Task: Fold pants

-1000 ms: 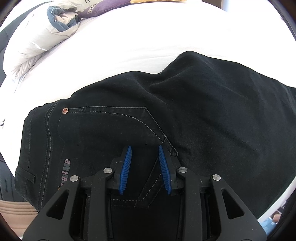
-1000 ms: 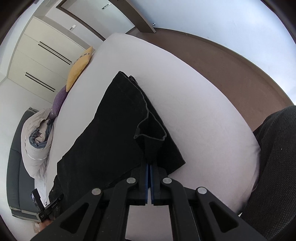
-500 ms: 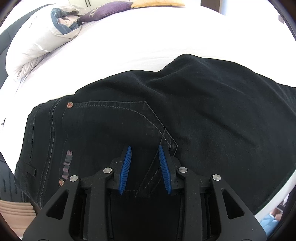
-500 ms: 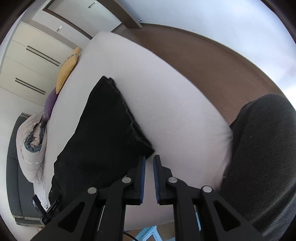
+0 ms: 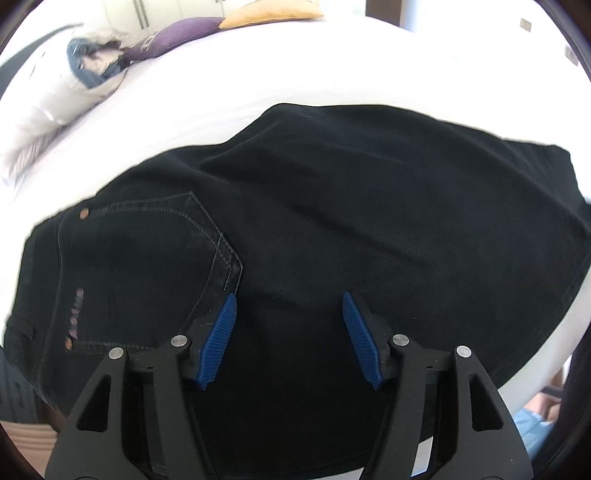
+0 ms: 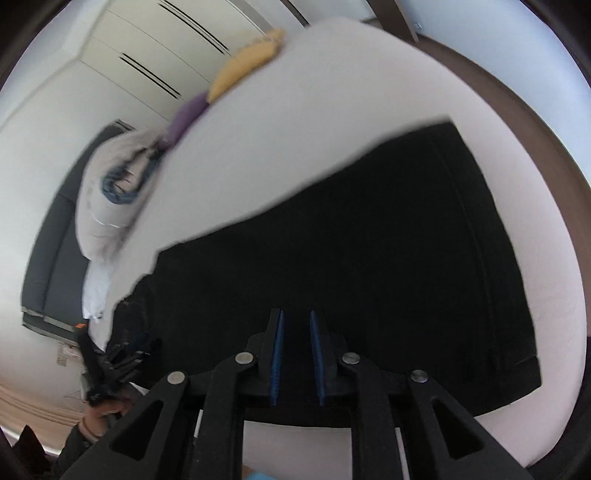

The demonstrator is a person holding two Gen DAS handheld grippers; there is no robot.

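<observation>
Black pants [image 5: 332,221] lie flat across the white bed [image 5: 295,66], waistband and back pocket to the left, legs stretched to the right. They also show in the right wrist view [image 6: 369,258], hem end to the right. My left gripper [image 5: 288,306] is wide open and empty, above the seat area beside the back pocket. My right gripper [image 6: 295,317] is slightly open and empty, over the near edge of the pants. The left gripper [image 6: 110,365] shows at the waistband end, held by a hand.
A white duvet with blue clothes [image 5: 74,85], a purple pillow [image 5: 173,37] and a yellow pillow [image 5: 269,11] lie at the head of the bed. White wardrobe doors [image 6: 155,55] stand behind. Brown floor [image 6: 535,122] runs past the bed's far edge.
My right gripper let go of the pant leg hem, which now lies flat, and swung over the pants. My left gripper opened wider and shifted right.
</observation>
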